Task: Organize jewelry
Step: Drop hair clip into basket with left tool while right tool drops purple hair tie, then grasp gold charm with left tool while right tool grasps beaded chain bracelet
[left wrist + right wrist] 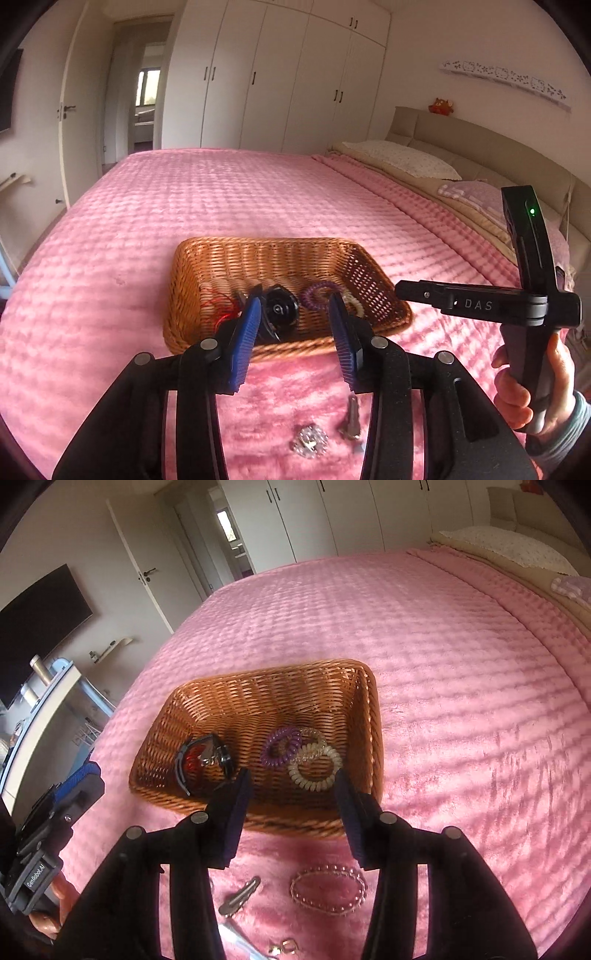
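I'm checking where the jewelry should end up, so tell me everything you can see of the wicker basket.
The wicker basket is a shallow, rectangular tray woven from orange-brown cane, with low, sloping walls and rounded corners. It sits upright and open on the pink bedspread. Inside lie a purple coil hair tie, a cream coil hair tie, and a black watch beside something red. Neither hand-held gripper touches it.

Pink quilted bedspread (229,199) covers bed. White wardrobe (280,74) along far wall. Pillow (402,158) at beige headboard (480,136); red plush toy (441,106) on top. Dark screen (40,624) wall-mounted.
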